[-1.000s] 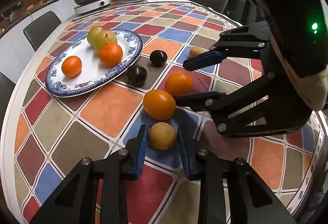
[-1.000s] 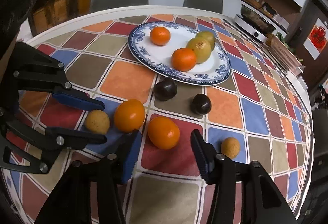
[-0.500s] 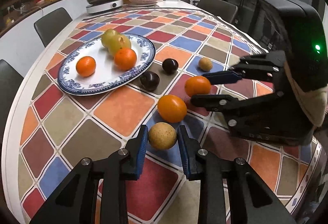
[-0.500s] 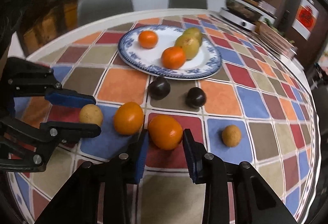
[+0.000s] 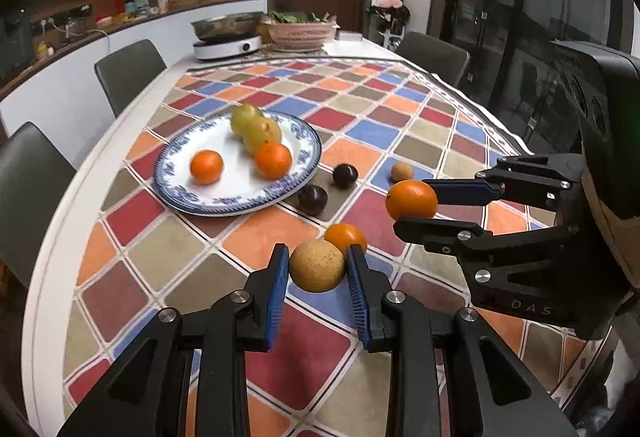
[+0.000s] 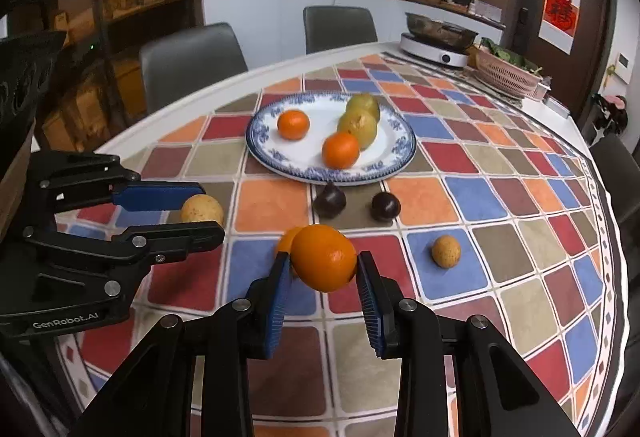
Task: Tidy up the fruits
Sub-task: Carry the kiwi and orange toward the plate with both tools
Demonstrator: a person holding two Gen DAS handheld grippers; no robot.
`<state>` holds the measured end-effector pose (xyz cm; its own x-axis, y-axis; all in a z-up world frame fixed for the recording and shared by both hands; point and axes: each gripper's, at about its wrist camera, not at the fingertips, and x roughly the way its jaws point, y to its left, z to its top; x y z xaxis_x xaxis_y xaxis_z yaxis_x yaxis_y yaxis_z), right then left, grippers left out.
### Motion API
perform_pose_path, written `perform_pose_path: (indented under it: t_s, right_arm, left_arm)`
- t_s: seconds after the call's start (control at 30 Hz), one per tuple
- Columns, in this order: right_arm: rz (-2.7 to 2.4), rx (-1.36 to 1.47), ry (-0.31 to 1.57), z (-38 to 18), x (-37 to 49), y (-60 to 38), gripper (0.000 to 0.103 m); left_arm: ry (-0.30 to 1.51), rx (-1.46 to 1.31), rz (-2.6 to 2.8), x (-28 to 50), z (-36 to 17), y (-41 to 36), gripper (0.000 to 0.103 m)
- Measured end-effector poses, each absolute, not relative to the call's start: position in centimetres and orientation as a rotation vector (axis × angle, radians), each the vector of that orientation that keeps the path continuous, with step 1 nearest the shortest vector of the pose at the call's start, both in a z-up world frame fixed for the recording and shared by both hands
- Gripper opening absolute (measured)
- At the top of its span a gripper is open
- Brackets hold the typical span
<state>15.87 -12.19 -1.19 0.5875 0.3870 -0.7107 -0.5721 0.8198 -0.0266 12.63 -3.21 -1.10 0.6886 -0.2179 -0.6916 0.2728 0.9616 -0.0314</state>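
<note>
Both hands are mid-pickup, each carrying a fruit clear of the tablecloth, and the next move, as I judge it, is to bring both over the plate at the far left and set them on its bare near part without knocking the four fruits already there. The left gripper is clamped on a tan fruit. The right gripper is clamped on an orange, with another orange, two dark fruits and a small tan one on the cloth.
</note>
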Motion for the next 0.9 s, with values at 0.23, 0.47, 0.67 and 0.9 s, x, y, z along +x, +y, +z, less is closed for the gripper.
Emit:
perform_pose_path:
  t_s: [0.23, 0.47, 0.67, 0.9]
  right_arm:
    - [0.536, -0.23, 0.715, 1.2, 15.7, -11.4, 0.034]
    - [0.518, -0.232, 0.69, 3.2, 16.5, -9.9, 0.034]
    - [0.52, -0.218, 0.679, 4.5, 17.8, -8.5, 0.034]
    - [0.506, -0.2, 0.679, 5.3, 19.9, -6.9, 0.034]
  left_arm:
    - [0.717, 0.074, -0.241, 12.5, 1.0, -1.7, 0.03]
    - [0.682, 0.068, -0.202, 13.3, 2.7, 0.2, 0.03]
    - [0.655, 0.073, -0.189, 14.4, 4.1, 1.7, 0.03]
    - [0.653, 0.079, -0.171, 16.6, 4.8, 3.4, 0.03]
